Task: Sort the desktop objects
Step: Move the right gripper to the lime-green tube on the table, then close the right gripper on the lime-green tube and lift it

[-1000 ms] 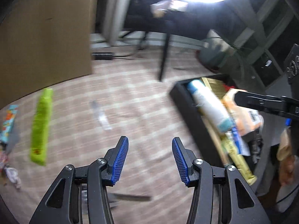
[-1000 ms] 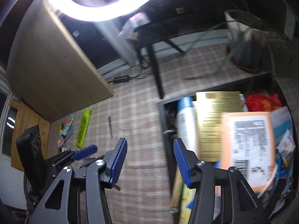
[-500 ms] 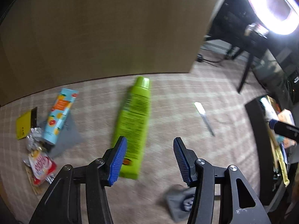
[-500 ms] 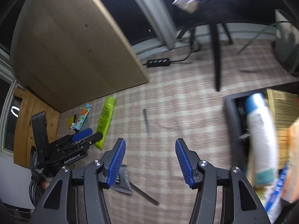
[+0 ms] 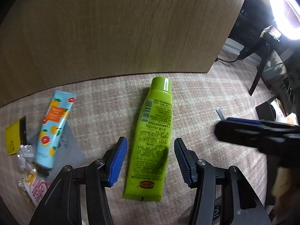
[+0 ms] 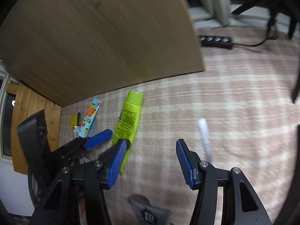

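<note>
Hovering over the checked cloth surface [image 5: 196,97], the left hand-held gripper [image 5: 151,160] has its blue pads apart on either side of the lime-green tube [image 5: 151,138], not touching it; half a second ago the tube lay more toward 10 o'clock of the pads, and now it runs between them, cap toward 12 o'clock. At 9 o'clock lie a blue fruit-print tube [image 5: 53,133], a yellow card [image 5: 14,140] and a grey sheet [image 5: 69,148]. The right hand-held gripper [image 6: 150,161] also has its pads apart with nothing between them; the black storage box that filled its right side earlier has left that view, and a small white-tipped tool [image 6: 204,136] now lies at 1 o'clock.
</note>
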The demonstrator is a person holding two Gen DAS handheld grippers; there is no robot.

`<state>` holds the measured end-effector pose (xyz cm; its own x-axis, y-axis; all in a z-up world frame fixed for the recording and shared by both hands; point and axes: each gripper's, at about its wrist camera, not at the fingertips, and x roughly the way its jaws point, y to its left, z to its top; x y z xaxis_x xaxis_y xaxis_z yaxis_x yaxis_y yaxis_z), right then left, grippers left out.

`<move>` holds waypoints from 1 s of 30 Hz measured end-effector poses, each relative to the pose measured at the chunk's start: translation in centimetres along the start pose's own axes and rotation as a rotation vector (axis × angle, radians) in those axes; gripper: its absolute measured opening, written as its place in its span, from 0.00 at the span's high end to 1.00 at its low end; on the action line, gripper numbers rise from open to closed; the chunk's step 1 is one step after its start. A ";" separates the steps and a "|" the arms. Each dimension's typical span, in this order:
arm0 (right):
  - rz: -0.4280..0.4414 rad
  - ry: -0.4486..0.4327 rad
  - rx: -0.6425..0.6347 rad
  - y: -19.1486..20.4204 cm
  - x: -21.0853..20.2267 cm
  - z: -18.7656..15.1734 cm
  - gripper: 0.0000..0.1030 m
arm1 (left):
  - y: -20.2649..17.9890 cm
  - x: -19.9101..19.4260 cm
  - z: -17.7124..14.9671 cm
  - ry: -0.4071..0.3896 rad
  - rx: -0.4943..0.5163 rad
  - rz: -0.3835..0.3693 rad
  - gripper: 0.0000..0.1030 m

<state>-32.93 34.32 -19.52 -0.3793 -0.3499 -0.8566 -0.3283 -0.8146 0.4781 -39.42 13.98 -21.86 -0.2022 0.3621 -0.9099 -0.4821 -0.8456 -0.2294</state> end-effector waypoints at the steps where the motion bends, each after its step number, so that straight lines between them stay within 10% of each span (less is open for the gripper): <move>1: 0.005 0.011 0.007 0.1 0.7 0.2 0.50 | 0.0 0.1 0.0 0.000 0.001 -0.006 0.46; 18: 0.064 0.064 0.002 1.4 4.8 -0.1 0.74 | -2.5 0.3 -1.2 -0.018 -0.002 -0.103 0.63; 30: 0.129 -0.006 0.050 -1.3 -3.1 -2.7 0.80 | -9.7 -5.7 -3.0 -0.070 0.043 -0.166 0.66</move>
<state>-29.00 35.22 -18.00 -0.4263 -0.4475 -0.7862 -0.3189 -0.7390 0.5935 -31.03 18.91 -15.55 -0.1746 0.5228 -0.8344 -0.5498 -0.7548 -0.3578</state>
